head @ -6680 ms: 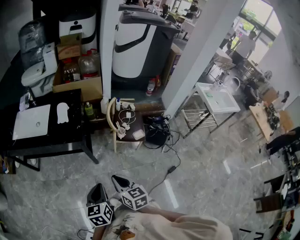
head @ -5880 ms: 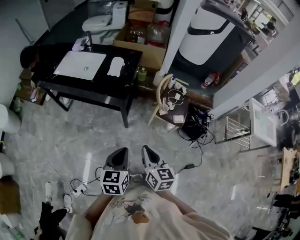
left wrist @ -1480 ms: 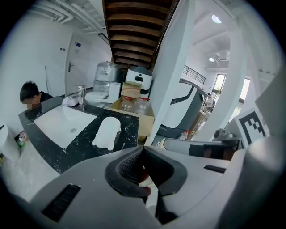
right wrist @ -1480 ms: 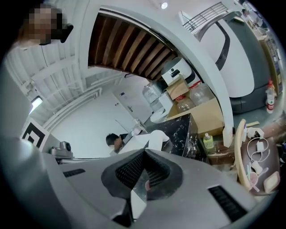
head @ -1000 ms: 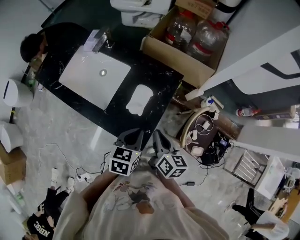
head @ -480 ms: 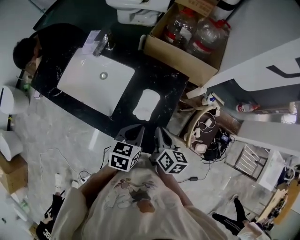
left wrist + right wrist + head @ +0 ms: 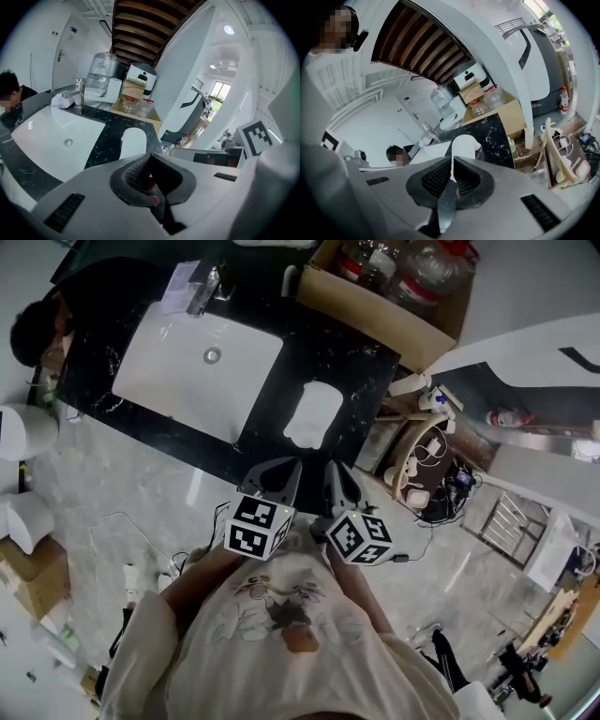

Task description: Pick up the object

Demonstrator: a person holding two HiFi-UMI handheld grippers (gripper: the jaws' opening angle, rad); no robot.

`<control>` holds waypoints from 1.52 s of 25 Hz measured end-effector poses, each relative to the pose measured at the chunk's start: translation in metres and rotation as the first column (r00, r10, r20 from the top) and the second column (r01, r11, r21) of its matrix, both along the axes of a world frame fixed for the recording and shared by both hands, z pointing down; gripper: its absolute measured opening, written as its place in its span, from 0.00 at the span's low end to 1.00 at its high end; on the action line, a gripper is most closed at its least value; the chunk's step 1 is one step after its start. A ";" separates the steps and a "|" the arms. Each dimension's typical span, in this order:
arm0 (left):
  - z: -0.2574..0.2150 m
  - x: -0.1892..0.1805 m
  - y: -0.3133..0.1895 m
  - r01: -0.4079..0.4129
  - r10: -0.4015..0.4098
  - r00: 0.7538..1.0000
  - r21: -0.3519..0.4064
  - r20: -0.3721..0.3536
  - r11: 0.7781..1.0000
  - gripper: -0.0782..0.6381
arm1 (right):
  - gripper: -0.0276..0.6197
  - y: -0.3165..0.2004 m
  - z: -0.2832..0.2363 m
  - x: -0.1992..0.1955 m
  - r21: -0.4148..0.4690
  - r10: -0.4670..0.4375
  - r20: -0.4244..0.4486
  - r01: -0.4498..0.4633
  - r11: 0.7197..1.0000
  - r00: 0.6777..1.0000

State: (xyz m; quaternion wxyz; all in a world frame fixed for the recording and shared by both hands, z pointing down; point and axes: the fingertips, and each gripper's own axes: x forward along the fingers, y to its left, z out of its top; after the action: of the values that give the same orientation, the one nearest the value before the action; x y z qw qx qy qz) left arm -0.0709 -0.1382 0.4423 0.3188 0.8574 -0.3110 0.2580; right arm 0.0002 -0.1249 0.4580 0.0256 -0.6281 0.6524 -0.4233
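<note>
Brown cardboard box [image 7: 375, 310] with clear plastic bottles [image 7: 412, 257]: tops cut off by top edge of head view.
Small white bits [image 7: 419, 495] on curved wooden chair [image 7: 398, 460]: too small to tell.
White flat object [image 7: 464, 143] on black stone counter [image 7: 499, 136]: near end hidden behind right gripper [image 7: 451, 161]. Same behind left gripper [image 7: 149, 157].
Floor near feet: hidden by cream shirt [image 7: 281, 634].

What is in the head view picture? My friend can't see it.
A person holds two shut grippers, the left gripper and the right gripper, side by side at the near edge of a black counter. A white object lies on it beside a white sink.
</note>
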 end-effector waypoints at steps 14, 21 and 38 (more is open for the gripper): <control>0.016 -0.003 0.001 0.008 -0.007 0.999 -0.015 0.035 1.000 0.12 | 0.27 -0.016 0.013 0.009 -0.003 -0.058 0.078 0.058 0.998 0.995; 0.021 -0.003 0.001 0.012 -0.010 0.998 -0.019 0.058 1.000 0.12 | 0.28 -0.023 0.027 0.016 -0.015 -0.066 0.083 0.067 0.998 0.994; 0.058 0.013 -0.013 0.057 -0.045 0.992 -0.099 0.116 0.993 0.12 | 0.29 -0.045 0.068 0.025 -0.065 -0.123 0.158 0.134 0.989 0.980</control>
State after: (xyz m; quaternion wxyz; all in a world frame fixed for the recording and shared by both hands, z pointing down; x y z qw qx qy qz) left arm -0.0575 -0.1514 0.5003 0.3506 0.8155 -0.3370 0.3138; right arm 0.0255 -0.1696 0.5258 0.0247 -0.5507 0.6714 -0.4953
